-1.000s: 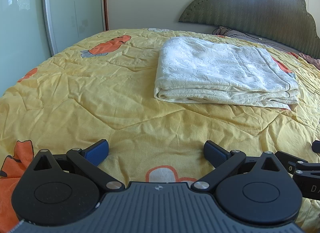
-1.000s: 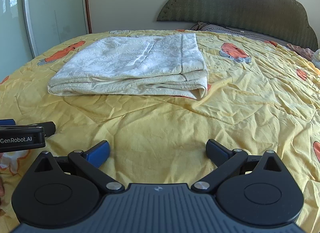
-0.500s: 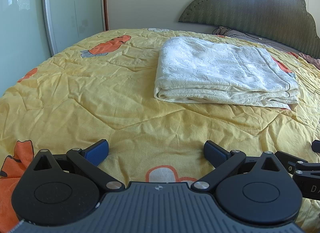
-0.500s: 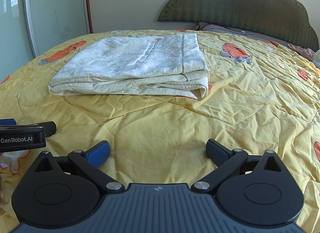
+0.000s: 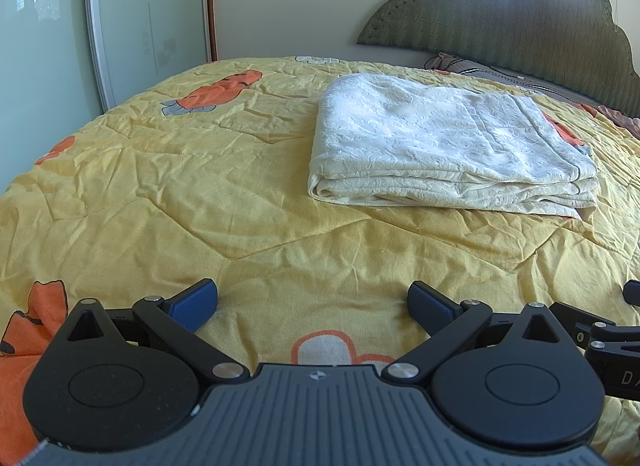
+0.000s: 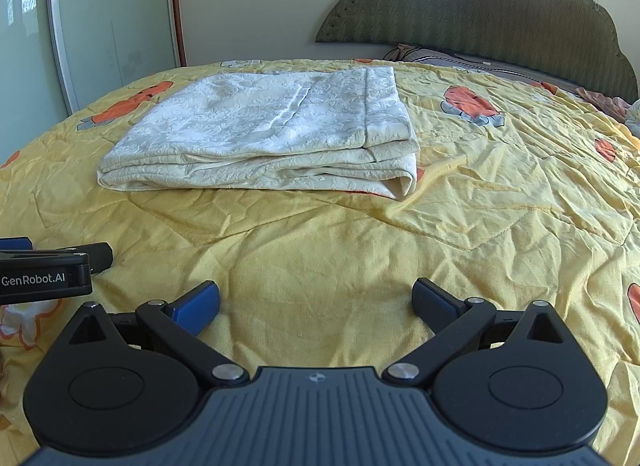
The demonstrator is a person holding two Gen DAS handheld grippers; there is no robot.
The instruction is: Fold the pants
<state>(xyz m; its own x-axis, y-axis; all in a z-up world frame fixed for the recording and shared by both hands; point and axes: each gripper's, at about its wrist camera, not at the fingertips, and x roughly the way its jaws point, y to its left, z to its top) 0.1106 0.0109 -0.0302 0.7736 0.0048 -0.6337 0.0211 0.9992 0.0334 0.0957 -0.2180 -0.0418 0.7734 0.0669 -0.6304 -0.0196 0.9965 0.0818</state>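
The cream-white pants (image 5: 440,145) lie folded in a flat stack on the yellow bedspread (image 5: 200,193), in the middle of the bed; they also show in the right wrist view (image 6: 264,137). My left gripper (image 5: 312,304) is open and empty, low over the bedspread, well short of the stack. My right gripper (image 6: 316,302) is open and empty too, equally short of the stack. The left gripper's side shows at the left edge of the right wrist view (image 6: 44,274), and part of the right gripper shows at the right edge of the left wrist view (image 5: 612,342).
A green padded headboard (image 6: 480,5) and a pillow (image 6: 460,59) stand at the far end of the bed. A sliding wardrobe door (image 5: 148,25) is on the left. The bedspread carries orange prints (image 5: 216,91) and many wrinkles.
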